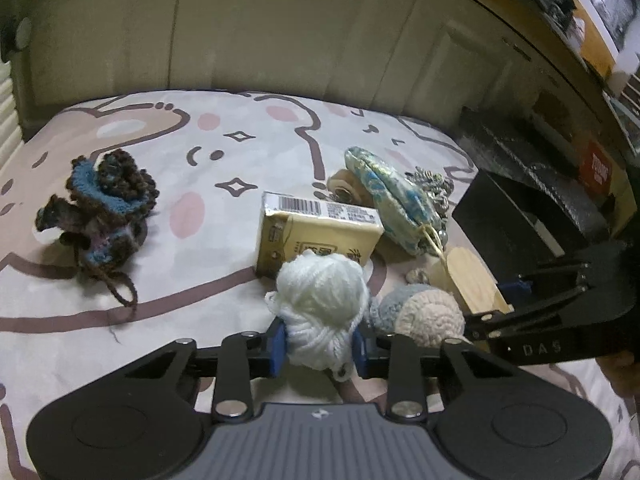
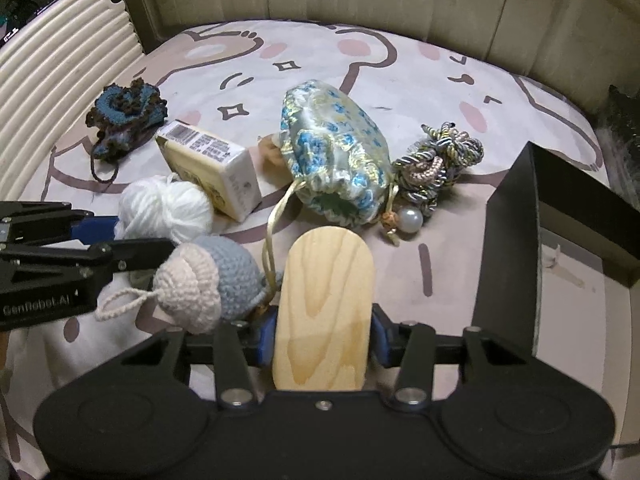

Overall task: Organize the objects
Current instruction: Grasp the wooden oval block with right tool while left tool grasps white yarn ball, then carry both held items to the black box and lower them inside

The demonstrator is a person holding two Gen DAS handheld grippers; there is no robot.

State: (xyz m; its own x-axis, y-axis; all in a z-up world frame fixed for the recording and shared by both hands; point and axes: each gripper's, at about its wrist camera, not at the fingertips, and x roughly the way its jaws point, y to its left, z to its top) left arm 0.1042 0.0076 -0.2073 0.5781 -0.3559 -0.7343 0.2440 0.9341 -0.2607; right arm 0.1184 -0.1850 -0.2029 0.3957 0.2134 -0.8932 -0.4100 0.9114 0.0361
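The left gripper (image 1: 320, 350) has its jaws clamped on the white yarn ball (image 1: 322, 304), near the tissue pack (image 1: 316, 236) on the bed (image 1: 160, 300). The right gripper (image 2: 320, 344) has its jaws gripping a wooden board (image 2: 324, 308), left of the black box (image 2: 516, 240).

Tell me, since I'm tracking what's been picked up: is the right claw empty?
No, the right claw is closed on the wooden piece, its blue pads pressing both edges.

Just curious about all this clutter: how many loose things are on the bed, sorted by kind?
Yarn or crochet pieces: 3 (white yarn ball, blue-cream crochet ball, dark crochet piece)
Pouch: 1
Cord bundle: 1
Boxed pack: 1
Wooden piece: 1
Total: 7
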